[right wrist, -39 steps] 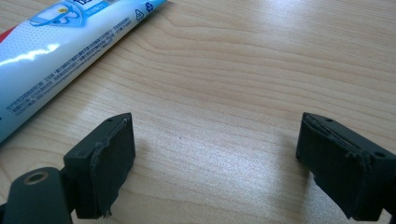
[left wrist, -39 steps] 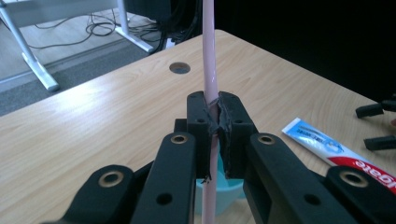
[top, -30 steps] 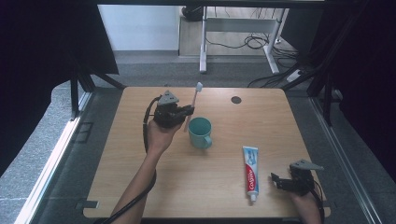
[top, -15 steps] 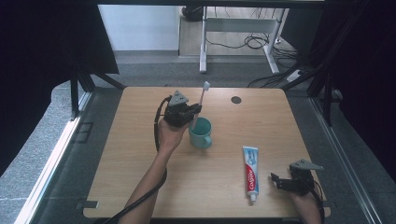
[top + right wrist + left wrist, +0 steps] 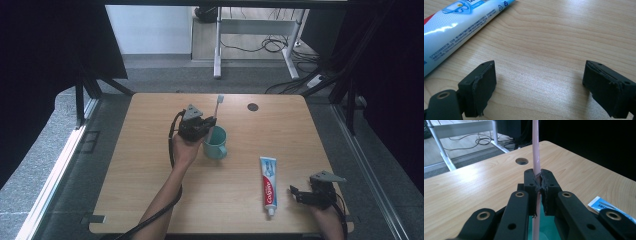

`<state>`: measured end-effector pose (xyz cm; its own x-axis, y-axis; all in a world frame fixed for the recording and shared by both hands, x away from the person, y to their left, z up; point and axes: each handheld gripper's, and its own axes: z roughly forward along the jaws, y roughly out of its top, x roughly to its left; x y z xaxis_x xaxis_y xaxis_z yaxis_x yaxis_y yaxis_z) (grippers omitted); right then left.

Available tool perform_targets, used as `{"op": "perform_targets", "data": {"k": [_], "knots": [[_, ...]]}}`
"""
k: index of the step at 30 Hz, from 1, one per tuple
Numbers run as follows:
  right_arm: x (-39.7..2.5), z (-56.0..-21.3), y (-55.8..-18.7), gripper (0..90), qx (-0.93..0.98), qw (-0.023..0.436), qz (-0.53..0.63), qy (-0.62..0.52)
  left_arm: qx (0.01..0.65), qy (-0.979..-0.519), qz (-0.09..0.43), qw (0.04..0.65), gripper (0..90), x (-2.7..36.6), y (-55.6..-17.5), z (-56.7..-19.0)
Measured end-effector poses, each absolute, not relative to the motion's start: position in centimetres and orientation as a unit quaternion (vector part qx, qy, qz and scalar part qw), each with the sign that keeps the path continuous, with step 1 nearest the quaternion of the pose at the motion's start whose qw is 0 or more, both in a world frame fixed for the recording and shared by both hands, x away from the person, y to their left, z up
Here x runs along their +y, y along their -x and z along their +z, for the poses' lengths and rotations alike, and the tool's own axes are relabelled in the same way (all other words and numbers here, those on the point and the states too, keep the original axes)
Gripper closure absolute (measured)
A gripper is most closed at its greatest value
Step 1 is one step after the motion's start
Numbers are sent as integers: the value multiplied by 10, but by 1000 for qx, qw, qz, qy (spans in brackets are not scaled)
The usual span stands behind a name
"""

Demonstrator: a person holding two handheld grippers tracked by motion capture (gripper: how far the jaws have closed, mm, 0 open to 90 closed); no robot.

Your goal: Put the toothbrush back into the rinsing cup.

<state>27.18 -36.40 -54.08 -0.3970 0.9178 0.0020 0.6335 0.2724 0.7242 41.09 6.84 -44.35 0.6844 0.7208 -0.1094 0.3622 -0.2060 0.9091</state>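
Toothbrush [image 5: 216,112] clamped upright in left gripper [image 5: 207,125], pink handle [image 5: 536,150] pinched tight between the two black pads [image 5: 531,187], bristle head up at 12 o'clock in the high view, lower end of the handle dipping into teal mug [image 5: 216,145]. Mug standing on wooden table [image 5: 150,200] near its middle, just at 4 o'clock of the left gripper, handle turned toward 4 o'clock; teal rim [image 5: 549,230] visible below the clamped pads in the left gripper view. Left hand [image 5: 184,150] wrapped round the gripper body from 6 o'clock, black cable looping off at 9 o'clock, grey three-cornered plate on top. Round dark hole [image 5: 252,106] in the tabletop at 1 o'clock of the mug, also seen beyond the handle in the left gripper view. Toothpaste tube [image 5: 269,184] lying flat at 5 o'clock of the mug, well apart from it, cap end toward 6 o'clock. Right gripper [image 5: 300,196] resting low at the table's 5 o'clock corner, just at 3 o'clock of the tube, jaws spread wide and holding nothing, bare wood between the pads [image 5: 482,87]; tube [image 5: 461,22] at 10 o'clock in the right gripper view, not touched by either pad.
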Motion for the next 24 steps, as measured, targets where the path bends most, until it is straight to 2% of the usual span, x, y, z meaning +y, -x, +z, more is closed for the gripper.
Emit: {"op": "perform_targets", "data": {"k": [24], "knots": [[-364, -541, -272, 112, 768, 216, 330, -504, 349, -785, 180, 479, 835, 56, -402, -477]]}}
